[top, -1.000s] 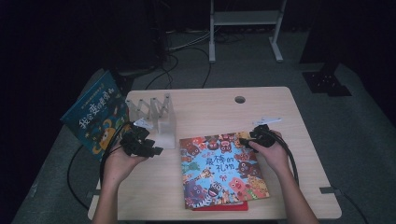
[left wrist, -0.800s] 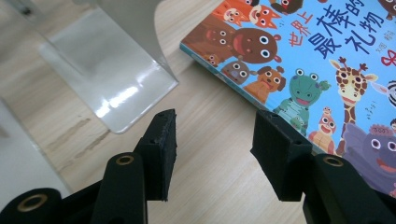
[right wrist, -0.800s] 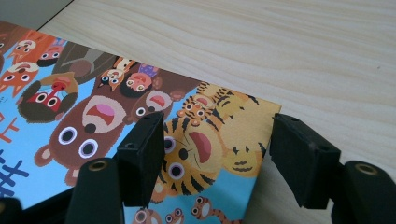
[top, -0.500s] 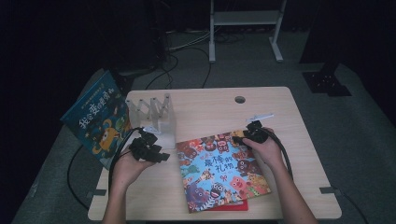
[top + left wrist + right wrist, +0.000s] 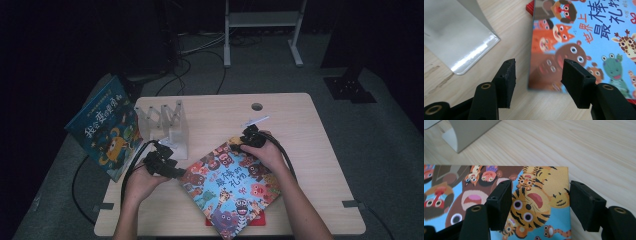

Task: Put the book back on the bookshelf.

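Observation:
A picture book with cartoon animals on a blue cover (image 5: 230, 187) lies diagonally on the wooden table (image 5: 300, 125), on top of a red book (image 5: 214, 221). My left gripper (image 5: 172, 171) is at the book's left corner; in the left gripper view it (image 5: 537, 82) is open, and the edge of the cover (image 5: 586, 37) runs between its jaws. My right gripper (image 5: 248, 140) is at the book's far corner. In the right gripper view it (image 5: 540, 202) is open astride the tiger corner (image 5: 541, 177), one jaw over the cover and one past the edge.
A clear acrylic book stand (image 5: 167, 125) sits just beyond the left gripper, its base (image 5: 456, 32) close to the jaws. A second blue picture book (image 5: 105, 130) leans off the table's left edge. Cables trail from both grippers. Bare tabletop lies to the right.
The animal book has turned from roughly square with the table to diagonal. The right gripper moved left with its far corner. The left gripper moved right, up to the book's left corner.

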`<state>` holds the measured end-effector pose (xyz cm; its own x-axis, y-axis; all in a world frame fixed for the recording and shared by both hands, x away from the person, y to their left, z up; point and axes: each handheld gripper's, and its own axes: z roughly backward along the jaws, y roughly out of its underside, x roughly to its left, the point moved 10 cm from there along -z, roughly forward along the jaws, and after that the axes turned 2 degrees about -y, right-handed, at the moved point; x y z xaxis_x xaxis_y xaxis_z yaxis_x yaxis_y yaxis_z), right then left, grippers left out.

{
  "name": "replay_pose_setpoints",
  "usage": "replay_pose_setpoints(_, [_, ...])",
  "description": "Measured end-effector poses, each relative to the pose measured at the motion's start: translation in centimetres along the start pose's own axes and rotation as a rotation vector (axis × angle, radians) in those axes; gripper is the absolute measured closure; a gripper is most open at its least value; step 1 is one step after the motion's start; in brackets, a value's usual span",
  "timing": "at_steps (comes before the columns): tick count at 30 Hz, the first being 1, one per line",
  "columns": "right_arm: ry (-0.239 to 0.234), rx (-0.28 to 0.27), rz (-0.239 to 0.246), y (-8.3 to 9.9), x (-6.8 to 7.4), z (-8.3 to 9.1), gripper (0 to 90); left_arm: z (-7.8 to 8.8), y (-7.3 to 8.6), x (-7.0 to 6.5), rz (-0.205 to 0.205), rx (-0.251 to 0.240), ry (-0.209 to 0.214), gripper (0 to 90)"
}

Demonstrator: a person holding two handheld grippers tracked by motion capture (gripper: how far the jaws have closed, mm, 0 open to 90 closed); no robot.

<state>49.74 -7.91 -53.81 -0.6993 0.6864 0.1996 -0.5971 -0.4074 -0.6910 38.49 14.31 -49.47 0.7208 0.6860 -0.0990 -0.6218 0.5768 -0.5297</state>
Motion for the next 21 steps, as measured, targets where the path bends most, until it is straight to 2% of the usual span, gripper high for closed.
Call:
replay_pose_setpoints(3, [-0.012, 0.005, 0.013, -0.4, 0.7, -0.5, 34.9, -0.2, 0.0, -0.2, -0.005, 0.006, 0.003, 43.4])
replay_pose_setpoints(6, [-0.031, 0.014, 0.057, -1.1, 2.0, -1.5, 34.4, -0.7, 0.0, -0.6, -0.007, 0.010, 0.015, 43.0])
replay_pose_setpoints(11, [-0.028, 0.008, 0.081, -1.3, 2.4, -1.5, 35.2, -1.2, 0.0, -1.1, -0.005, 0.002, 0.049, 42.8])
replay_pose_setpoints(13, [-0.011, 0.008, 0.103, -1.1, 2.3, -1.0, 36.9, -1.5, 0.0, -1.3, -0.003, 0.000, 0.058, 42.5])
replay_pose_setpoints(16, [-0.028, -0.023, 0.087, -1.0, 2.3, 0.3, 37.1, -2.0, 0.0, -1.7, 0.000, 0.005, 0.072, 41.5])
replay_pose_setpoints(18, [-0.020, -0.035, 0.085, -0.7, 2.0, 1.5, 36.8, -2.3, 0.1, -1.9, 0.001, 0.010, 0.079, 40.5])
replay_pose_setpoints(19, [-0.020, -0.035, 0.085, -0.7, 2.0, 1.5, 36.8, -2.3, 0.1, -1.9, 0.001, 0.010, 0.079, 39.6])
replay_pose_setpoints(20, [-0.017, -0.042, 0.094, -0.5, 1.8, 2.0, 36.5, -2.5, 0.1, -2.0, -0.004, 0.022, 0.084, 39.6])
replay_pose_setpoints(21, [-0.012, -0.057, 0.092, 0.1, 1.5, 3.3, 35.8, -2.7, 0.1, -2.2, -0.008, 0.016, 0.089, 36.7])
